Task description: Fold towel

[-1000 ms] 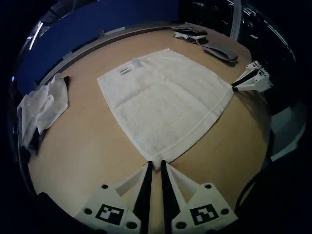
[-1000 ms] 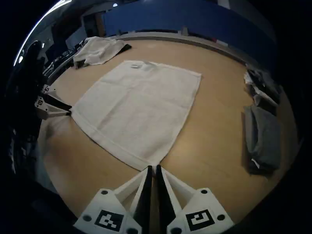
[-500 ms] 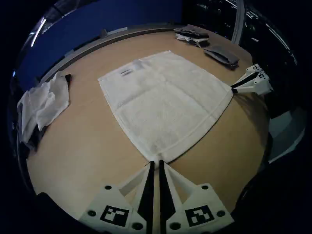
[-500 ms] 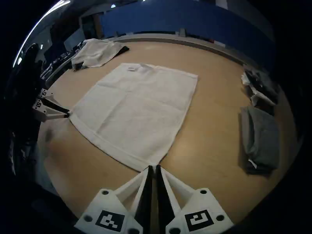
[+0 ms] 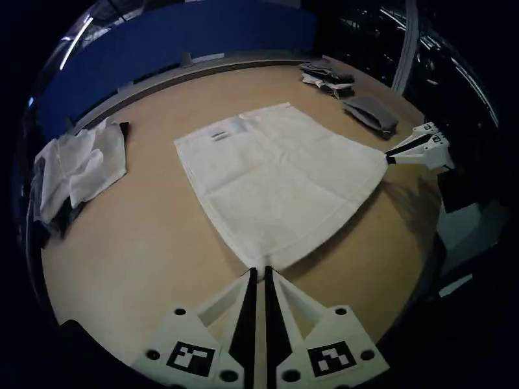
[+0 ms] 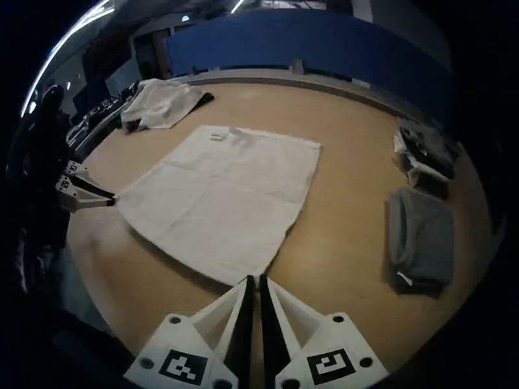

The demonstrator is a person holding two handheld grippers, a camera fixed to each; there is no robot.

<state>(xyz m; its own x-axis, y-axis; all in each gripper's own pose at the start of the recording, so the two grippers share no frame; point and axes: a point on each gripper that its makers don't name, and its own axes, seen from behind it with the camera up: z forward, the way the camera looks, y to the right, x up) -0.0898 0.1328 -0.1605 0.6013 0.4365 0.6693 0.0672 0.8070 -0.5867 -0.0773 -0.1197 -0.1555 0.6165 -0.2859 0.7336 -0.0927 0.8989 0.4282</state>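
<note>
Both pairs of my jaws are closed on the towel (image 5: 279,175). My left gripper (image 5: 261,275) pinches its near-left corner and my right gripper (image 6: 255,282) the near-right one. The near hem hangs just off the counter (image 5: 143,246), and the far half lies flat. Only the very tips of the corners seem caught, so either could slip free under a hard pull, and uneven lifting would skew the fold. How much cloth sits between the jaws is hidden, and the small label (image 5: 217,135) near the far hem is too small to make out.
</note>
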